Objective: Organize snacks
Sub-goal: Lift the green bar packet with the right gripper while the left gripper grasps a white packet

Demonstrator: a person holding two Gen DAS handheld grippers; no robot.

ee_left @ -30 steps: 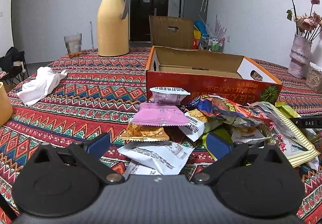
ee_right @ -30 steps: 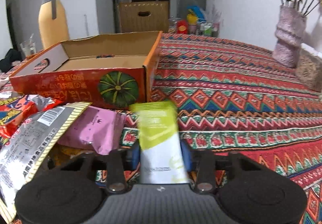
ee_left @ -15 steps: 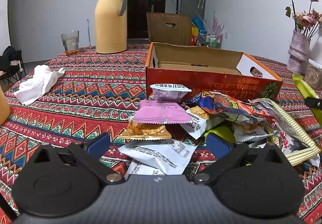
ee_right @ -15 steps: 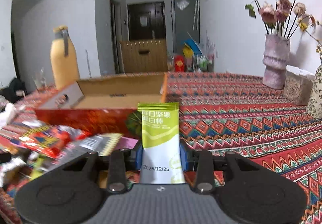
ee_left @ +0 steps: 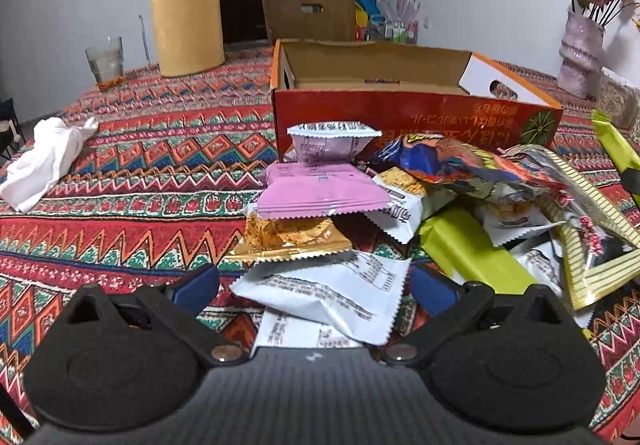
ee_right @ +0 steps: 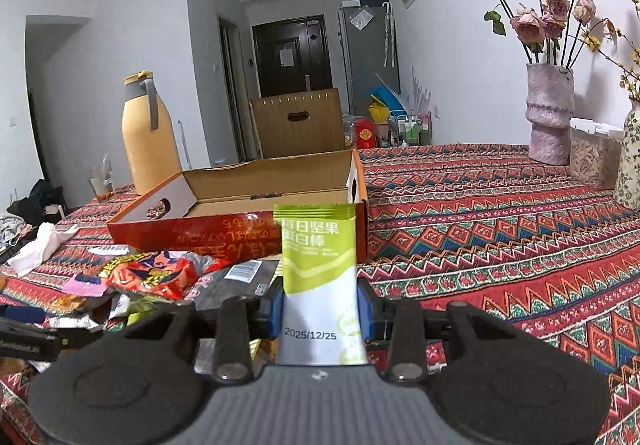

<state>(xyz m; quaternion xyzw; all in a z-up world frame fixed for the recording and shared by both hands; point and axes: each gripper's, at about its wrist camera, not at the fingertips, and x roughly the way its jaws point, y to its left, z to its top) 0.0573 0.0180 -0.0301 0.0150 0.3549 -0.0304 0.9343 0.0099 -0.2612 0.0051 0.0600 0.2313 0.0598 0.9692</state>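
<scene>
We held green snack bar point(ee_right: 318, 265) clamped in right tool point(ee_right: 320, 311), short of box point(ee_right: 240, 223); judged next: carry over box, release. Left tool point(ee_left: 314, 287) gaped, nothing gripped, over white packet point(ee_left: 332, 291) before box.

A home's living room. A patterned woven tablecloth point(ee_right: 500, 213), a yellow thermos jug point(ee_right: 148, 133), a pink vase of dried roses point(ee_right: 550, 113) and a dark entrance door point(ee_right: 292, 53) show it.

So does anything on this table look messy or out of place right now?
Yes. The snack packets lie in a loose overlapping heap in front of the open cardboard box, whose visible inside holds no snacks. A crumpled white cloth sits alone on the tablecloth to the left. Only the green bar packet is lifted, in the right hand-held gripper.
</scene>
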